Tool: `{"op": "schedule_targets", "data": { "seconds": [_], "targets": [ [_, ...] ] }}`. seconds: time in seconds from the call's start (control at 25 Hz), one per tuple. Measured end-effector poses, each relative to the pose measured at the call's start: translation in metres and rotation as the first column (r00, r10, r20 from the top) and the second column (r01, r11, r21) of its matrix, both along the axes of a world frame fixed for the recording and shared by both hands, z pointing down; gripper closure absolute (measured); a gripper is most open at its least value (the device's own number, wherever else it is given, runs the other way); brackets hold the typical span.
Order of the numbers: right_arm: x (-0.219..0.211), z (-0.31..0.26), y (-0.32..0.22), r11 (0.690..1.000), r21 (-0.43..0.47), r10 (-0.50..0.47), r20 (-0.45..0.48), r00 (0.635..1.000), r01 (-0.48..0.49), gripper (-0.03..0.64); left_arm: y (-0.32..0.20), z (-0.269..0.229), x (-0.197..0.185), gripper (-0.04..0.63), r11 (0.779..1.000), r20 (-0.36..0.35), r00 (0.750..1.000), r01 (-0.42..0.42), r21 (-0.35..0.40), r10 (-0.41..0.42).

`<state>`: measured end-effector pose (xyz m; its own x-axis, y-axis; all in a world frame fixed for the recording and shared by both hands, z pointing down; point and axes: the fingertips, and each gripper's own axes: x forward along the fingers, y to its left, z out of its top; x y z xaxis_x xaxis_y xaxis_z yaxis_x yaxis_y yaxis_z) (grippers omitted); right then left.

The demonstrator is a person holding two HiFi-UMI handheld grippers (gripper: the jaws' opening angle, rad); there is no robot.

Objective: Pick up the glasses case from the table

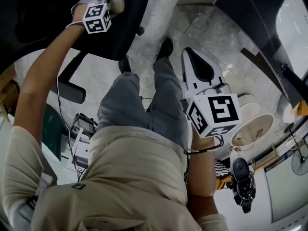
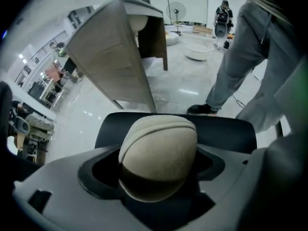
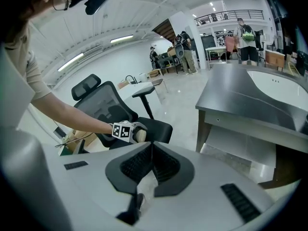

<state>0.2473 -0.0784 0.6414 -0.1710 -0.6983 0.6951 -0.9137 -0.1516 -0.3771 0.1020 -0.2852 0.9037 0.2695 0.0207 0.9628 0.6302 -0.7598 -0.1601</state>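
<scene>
Glasses case (image 2: 159,153), beige and rounded, is well apart from the grey table (image 3: 240,97) and held over the black seat of the office chair (image 3: 103,107). It is pinched between the jaws of the left gripper (image 1: 109,4), its domed end protruding past them. The right gripper (image 3: 151,147), nearer the table, has its ribbed jaws pressed together at the tips with nothing between them.

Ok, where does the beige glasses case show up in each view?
Head view: glasses case top left, against the black chair.
Left gripper view: case dead centre, clamped in the left tool, chair seat behind.
Right gripper view: case small, left of centre, over the chair seat.
Shared landmark: the black chair.
</scene>
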Motion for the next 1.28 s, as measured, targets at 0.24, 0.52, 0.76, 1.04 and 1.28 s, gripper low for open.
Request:
{"op": "schedule_targets", "data": {
  "seconds": [0.24, 0.52, 0.76, 1.04, 1.28],
  "targets": [
    [-0.029, -0.026, -0.019, 0.999, 0.027, -0.044, -0.018, 0.999, 0.044, 0.591, 0.001, -0.044, -0.012, 0.173, 0.981, -0.118, 0.975, 0.179, -0.071, -0.186],
    [-0.058, -0.034, -0.030, 0.995, 0.028, -0.091, -0.039, 0.995, 0.092, 0.591, -0.009, -0.090, -0.031, 0.175, 0.923, -0.245, 0.892, 0.346, -0.169, -0.379],
    [-0.083, -0.044, -0.039, 0.991, 0.036, -0.125, -0.060, 0.990, 0.127, 0.591, -0.016, -0.156, -0.032, 0.175, 0.847, -0.418, 0.737, 0.441, -0.297, -0.531],
    [-0.101, -0.079, -0.047, 0.982, 0.042, -0.176, -0.144, 0.974, 0.184, 0.591, -0.026, -0.254, -0.026, 0.175, 0.721, -0.587, 0.425, 0.483, -0.497, -0.689],
    [-0.114, -0.116, -0.060, 0.974, 0.069, -0.198, -0.205, 0.959, 0.216, 0.591, -0.027, -0.340, -0.034, 0.176, 0.679, -0.657, 0.233, 0.446, -0.583, -0.717]
  ]
}}
